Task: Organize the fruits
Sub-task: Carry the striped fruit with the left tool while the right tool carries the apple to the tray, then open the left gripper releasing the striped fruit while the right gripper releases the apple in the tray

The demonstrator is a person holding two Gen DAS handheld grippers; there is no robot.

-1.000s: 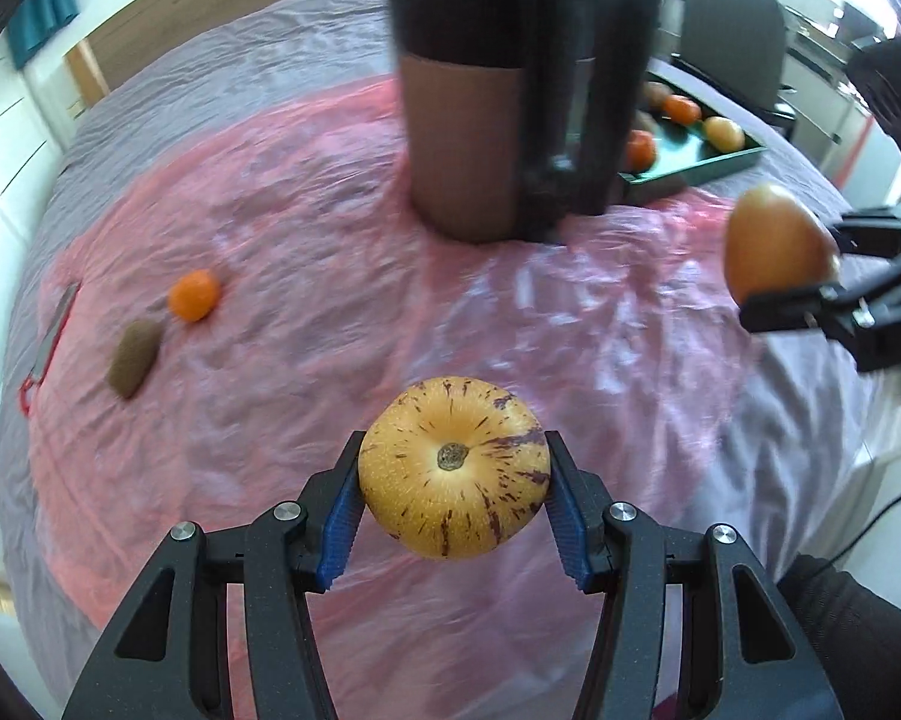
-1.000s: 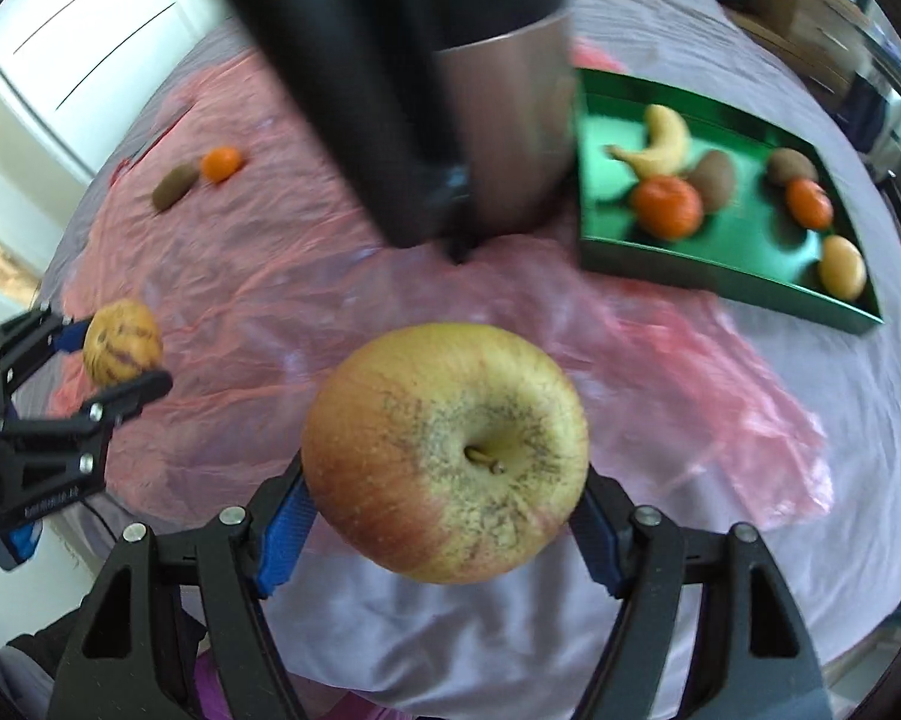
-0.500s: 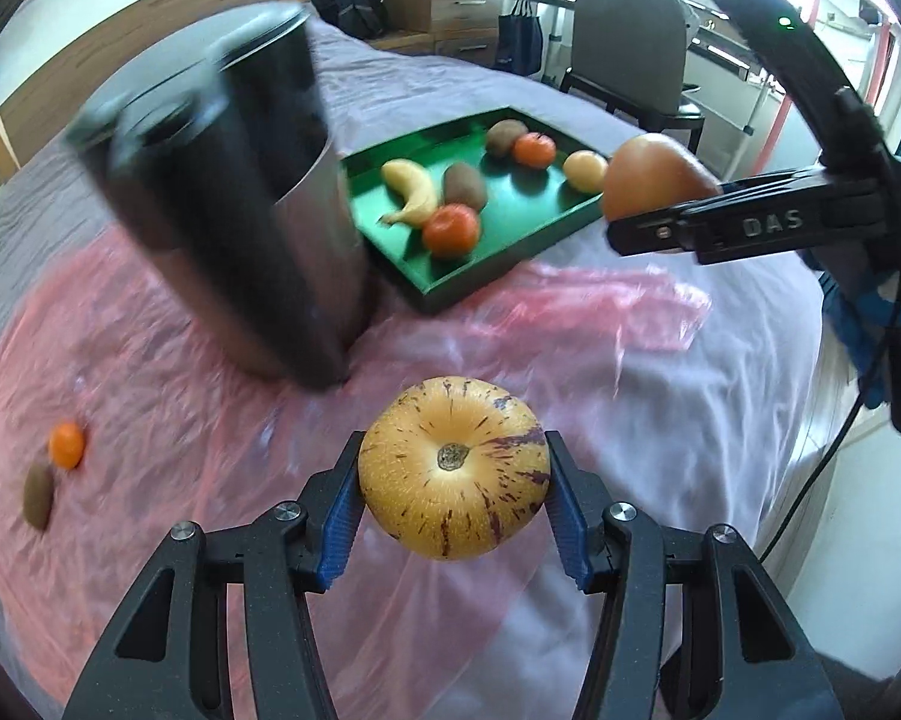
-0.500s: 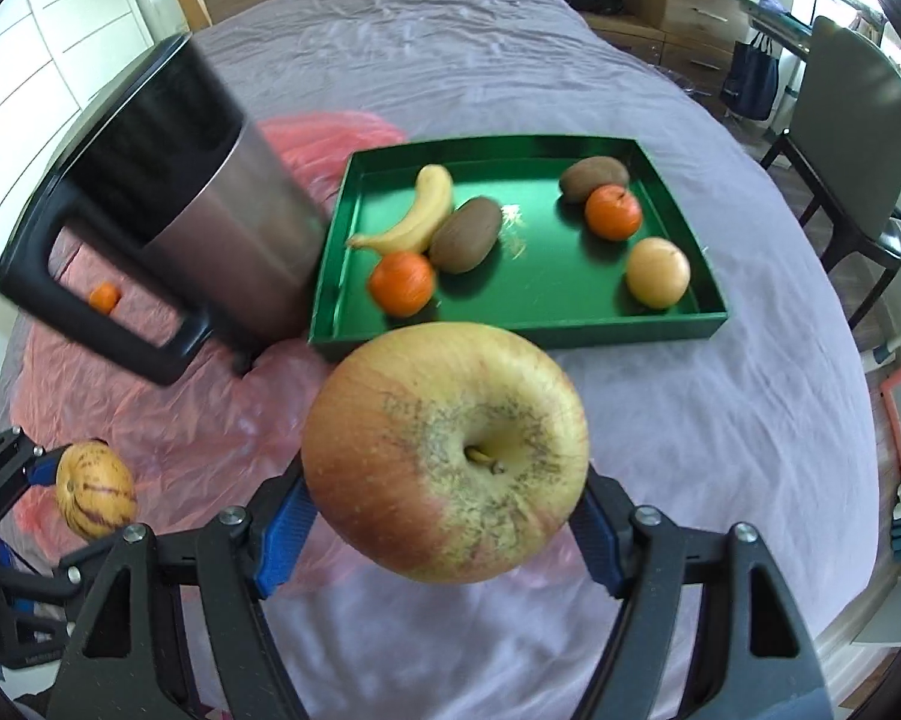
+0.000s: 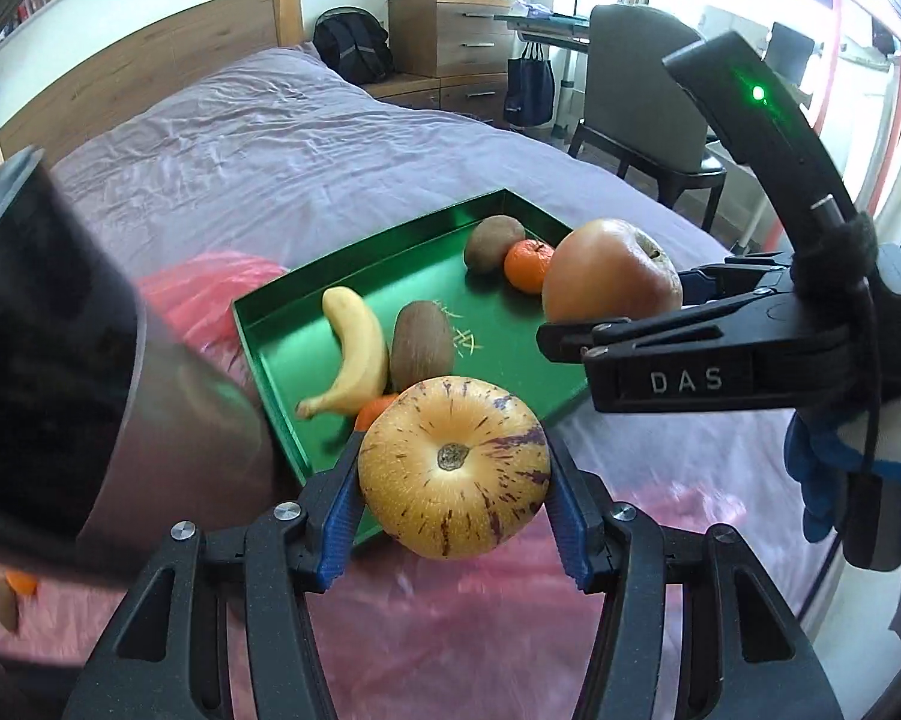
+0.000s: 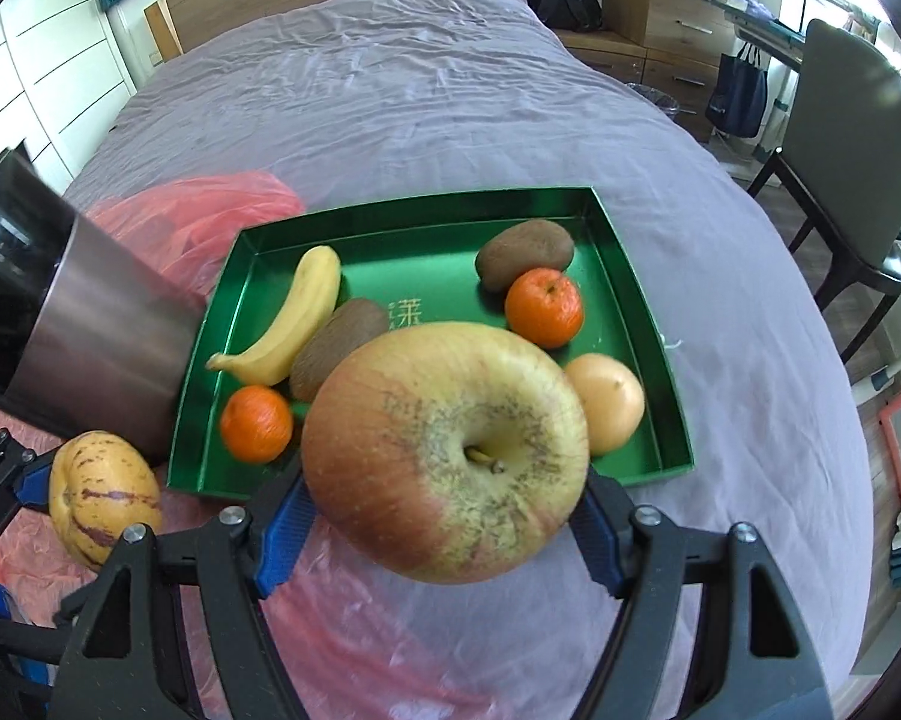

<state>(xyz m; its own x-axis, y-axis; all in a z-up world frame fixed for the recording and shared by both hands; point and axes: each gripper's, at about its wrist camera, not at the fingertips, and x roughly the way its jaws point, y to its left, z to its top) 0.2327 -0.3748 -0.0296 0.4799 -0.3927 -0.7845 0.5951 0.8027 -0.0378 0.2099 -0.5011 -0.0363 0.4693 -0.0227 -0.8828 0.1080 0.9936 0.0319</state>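
My left gripper is shut on a yellow purple-streaked pepino melon, held above the near-left corner of the green tray. My right gripper is shut on a large red-yellow apple, held over the tray's near edge. In the left wrist view the apple hangs over the tray's right side. The tray holds a banana, two kiwis, two tangerines and a yellow-orange fruit. The melon also shows in the right wrist view.
A steel kettle with black top stands just left of the tray on a pink plastic sheet over the purple bed. A tangerine and a kiwi lie far left. A chair stands at the right.
Both grippers have swung right and forward toward the green tray, each still holding its fruit. The kettle has passed to the left of both views and the tray now lies just ahead.
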